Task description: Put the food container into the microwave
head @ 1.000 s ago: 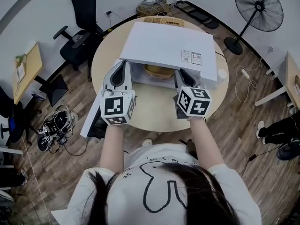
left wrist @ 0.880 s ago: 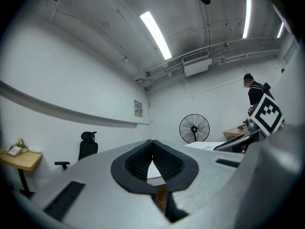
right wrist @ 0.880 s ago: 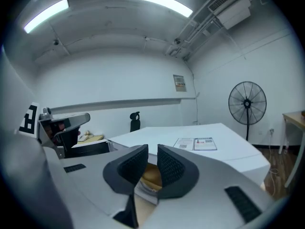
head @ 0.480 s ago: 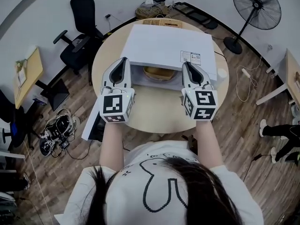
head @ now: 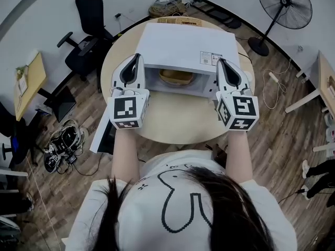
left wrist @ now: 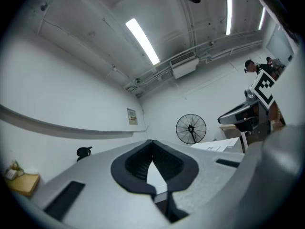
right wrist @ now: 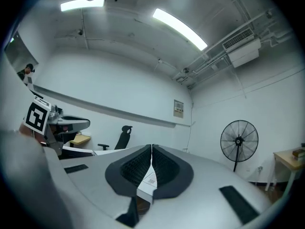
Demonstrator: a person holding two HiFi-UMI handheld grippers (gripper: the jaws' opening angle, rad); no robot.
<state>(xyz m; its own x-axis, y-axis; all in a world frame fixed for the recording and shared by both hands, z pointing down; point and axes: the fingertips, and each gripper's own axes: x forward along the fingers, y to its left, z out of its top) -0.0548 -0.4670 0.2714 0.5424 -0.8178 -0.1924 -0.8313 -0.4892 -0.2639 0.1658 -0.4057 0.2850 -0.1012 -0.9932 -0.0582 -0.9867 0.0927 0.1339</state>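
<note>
The white microwave [head: 183,48] stands on a round wooden table [head: 178,124] with its door [head: 101,135] swung open to the left. A tan food container [head: 175,77] sits inside the cavity. My left gripper [head: 137,57] is held up before the microwave's left front corner, jaws shut and empty. My right gripper [head: 221,63] is up at the right front corner, also shut with nothing in it. Both point upward and away from the table. In the left gripper view the shut left gripper [left wrist: 152,144] faces the room. The right gripper view shows the right gripper [right wrist: 151,149] shut over the microwave's labelled top [right wrist: 148,179].
A black office chair [head: 89,20] stands behind the table on the left. A floor fan [head: 282,7] is at the back right. A cardboard box [head: 175,20] sits behind the microwave. Cables and bags lie on the wooden floor at left.
My right gripper has moved to the right, away from the microwave opening. Both grippers have tipped upward. The container stays inside the microwave.
</note>
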